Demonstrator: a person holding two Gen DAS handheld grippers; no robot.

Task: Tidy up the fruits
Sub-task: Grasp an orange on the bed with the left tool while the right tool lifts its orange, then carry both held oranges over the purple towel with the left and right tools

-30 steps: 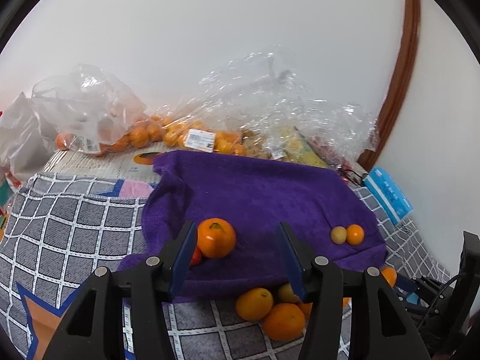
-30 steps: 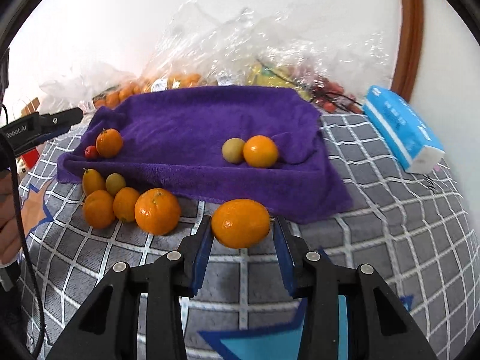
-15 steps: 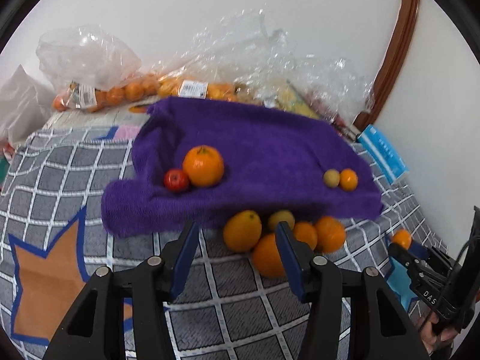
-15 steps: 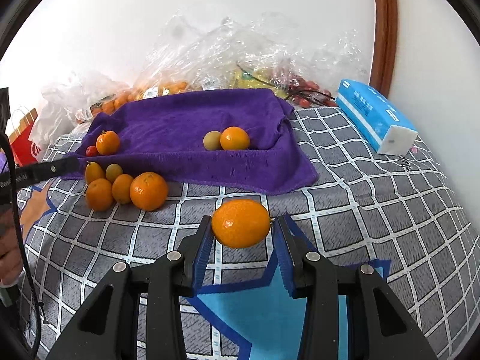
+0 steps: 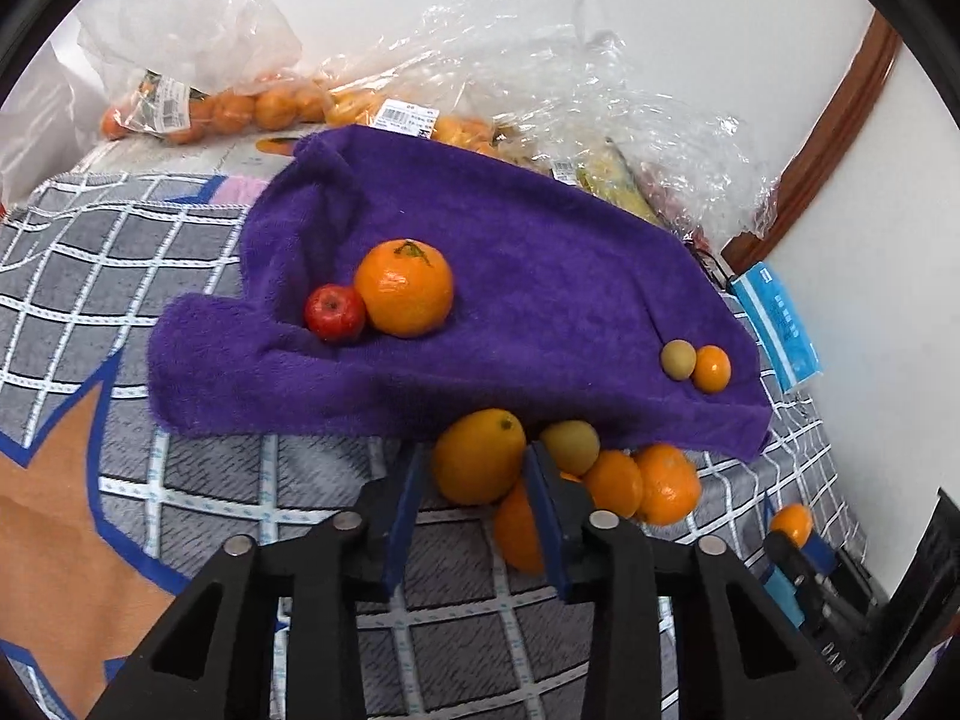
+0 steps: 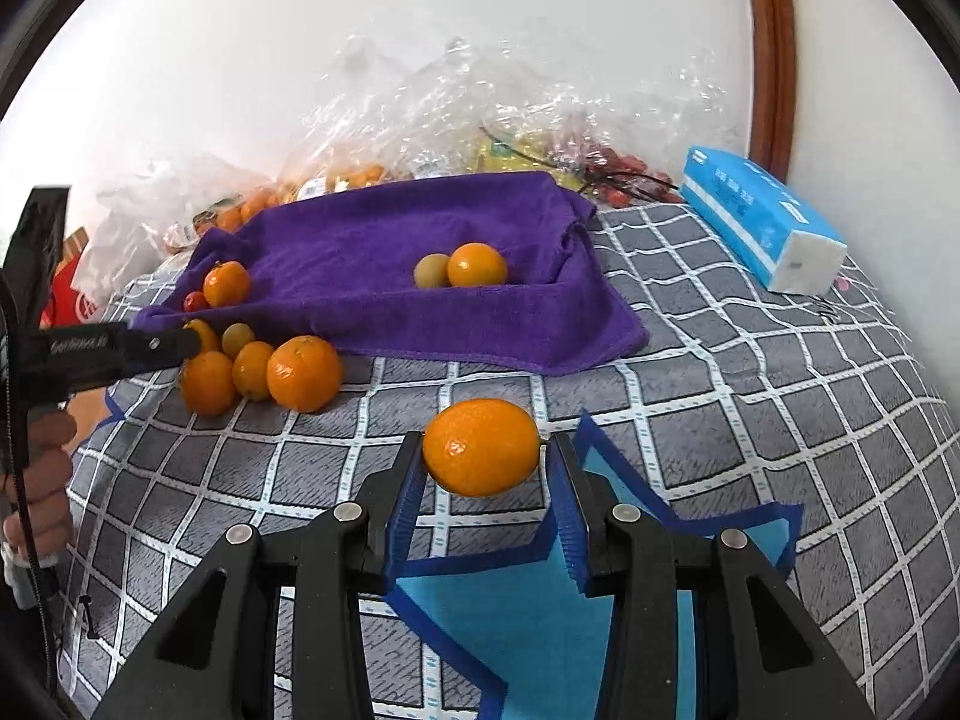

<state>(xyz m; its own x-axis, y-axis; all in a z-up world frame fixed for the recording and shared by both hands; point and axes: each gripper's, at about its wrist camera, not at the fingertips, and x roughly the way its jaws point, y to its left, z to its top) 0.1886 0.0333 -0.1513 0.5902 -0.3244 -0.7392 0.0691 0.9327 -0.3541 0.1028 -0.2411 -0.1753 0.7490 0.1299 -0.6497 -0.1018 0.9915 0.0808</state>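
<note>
A purple towel (image 5: 510,276) lies on the checked cover and also shows in the right wrist view (image 6: 384,264). On it sit an orange (image 5: 403,288) with a small red fruit (image 5: 334,312), and a yellow-green fruit (image 5: 678,360) with a small orange (image 5: 711,368). A pile of oranges (image 5: 624,480) lies at the towel's front edge. My left gripper (image 5: 477,474) is shut on the pile's leftmost orange (image 5: 479,456). My right gripper (image 6: 483,456) is shut on another orange (image 6: 480,447) and holds it above the cover.
Clear plastic bags of fruit (image 5: 252,102) line the wall behind the towel. A blue tissue pack (image 6: 762,225) lies at the right. The checked cover (image 6: 720,396) has blue and orange star patches. A wooden frame (image 6: 771,54) runs up the wall.
My left gripper has moved forward and down to the pile and closed on its leftmost orange. My right gripper has drawn back from the towel, still holding its orange.
</note>
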